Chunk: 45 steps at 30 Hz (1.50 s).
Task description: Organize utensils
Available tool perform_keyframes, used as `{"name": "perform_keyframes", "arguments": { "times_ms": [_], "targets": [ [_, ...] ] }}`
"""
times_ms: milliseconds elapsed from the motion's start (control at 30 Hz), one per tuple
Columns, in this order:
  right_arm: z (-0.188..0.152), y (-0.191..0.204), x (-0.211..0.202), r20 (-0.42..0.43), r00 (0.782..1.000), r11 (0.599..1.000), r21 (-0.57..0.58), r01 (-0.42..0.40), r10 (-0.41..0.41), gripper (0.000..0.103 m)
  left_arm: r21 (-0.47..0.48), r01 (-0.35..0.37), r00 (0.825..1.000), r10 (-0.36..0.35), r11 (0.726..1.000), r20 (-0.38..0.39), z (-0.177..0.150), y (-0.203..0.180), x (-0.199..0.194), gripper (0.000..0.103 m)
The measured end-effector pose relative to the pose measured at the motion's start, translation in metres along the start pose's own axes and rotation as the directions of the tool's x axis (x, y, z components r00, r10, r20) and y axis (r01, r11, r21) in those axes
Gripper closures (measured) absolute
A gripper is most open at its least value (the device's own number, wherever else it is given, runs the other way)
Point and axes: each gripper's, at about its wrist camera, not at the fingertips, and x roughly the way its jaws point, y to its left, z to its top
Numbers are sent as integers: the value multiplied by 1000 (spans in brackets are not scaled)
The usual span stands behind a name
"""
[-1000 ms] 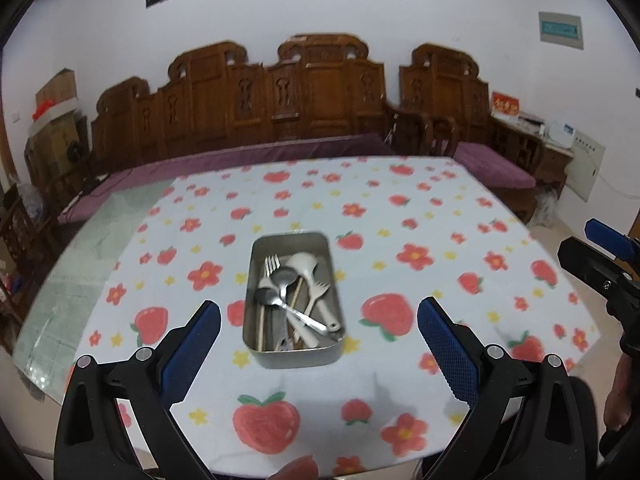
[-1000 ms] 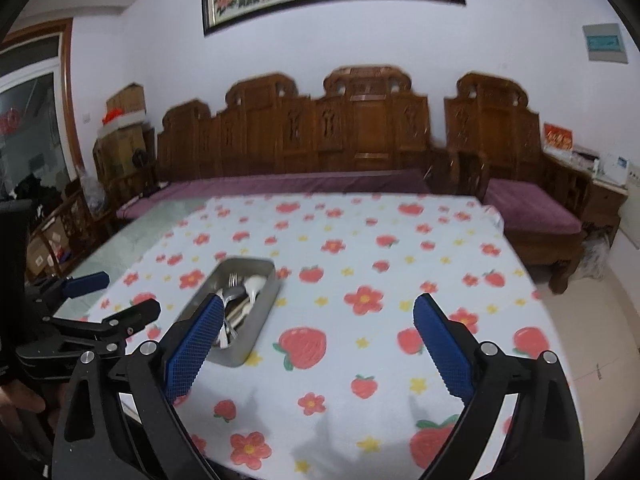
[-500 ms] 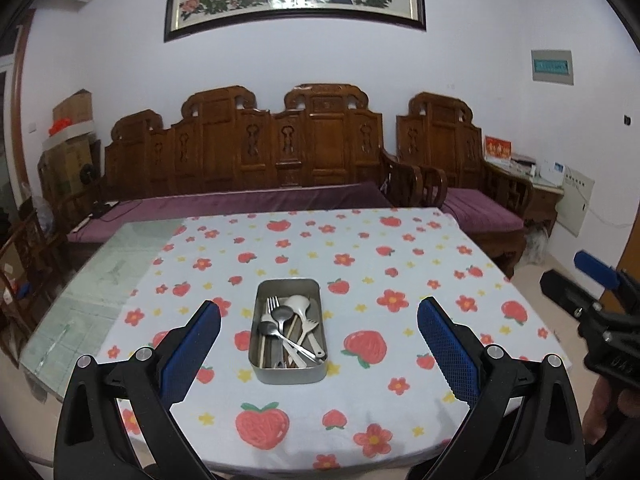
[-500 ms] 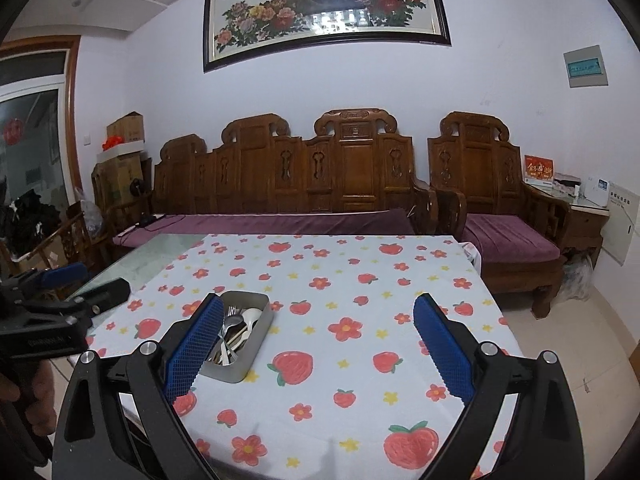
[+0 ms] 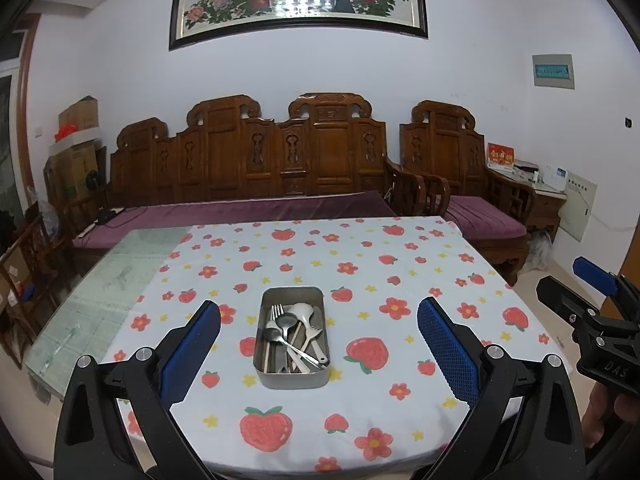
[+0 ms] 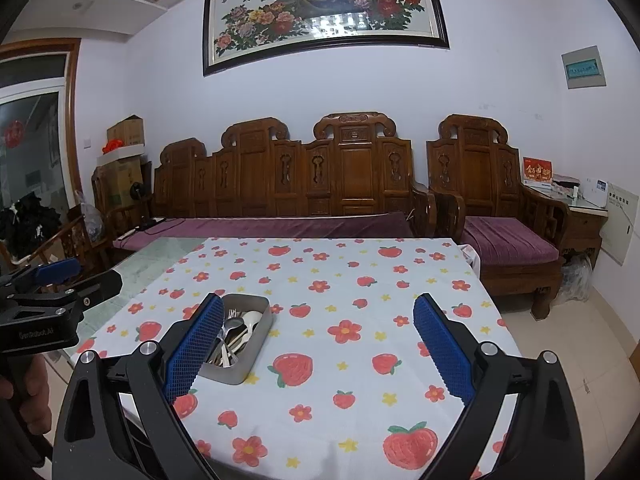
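**Both grippers held off the table, utensils lying together in the tin**

The left gripper (image 5: 319, 344) stood with its blue pads spread wide and nothing between them, held back over the near edge of the table (image 5: 120, 264). The right gripper (image 6: 319, 344) was the same: jaws wide apart, empty, held over the near edge a little to the right. Each was carried in a person's hand, and neither touched anything on the cloth.

Between the left gripper's fingers, farther in on the tablecloth (image 5: 360, 408), sat the metal tin (image 5: 294, 378), roughly midway between the left and right edges and closer to the near edge than the far one. Inside it lay the utensils (image 5: 292, 336): a fork, several spoons and what looked like chopsticks, heads mostly toward the far end but handles crossing one another. I saw none lying loose on the cloth outside the tin.

So the cutlery was already gathered in one container, though jumbled. That would suit a job whose gathering was finished and the grippers drawn away, or one where sorting out of the tin was yet to come; I could not say which. Any reach into the tin would call for a narrow pinch on a single thin, slippery handle among overlapping ones, with the tin itself liable to slide on the cloth.
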Motion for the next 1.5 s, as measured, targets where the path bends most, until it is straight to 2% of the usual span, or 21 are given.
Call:
{"name": "perform_keyframes", "arguments": {
  "times_ms": [1500],
  "targets": [
    [-2, 1, 1, 2, 1000, 1000, -2, -1, 1, 6, 6, 3, 1000, -3, 1000, 19, 4, -6, -8, 8]
  ]
}}
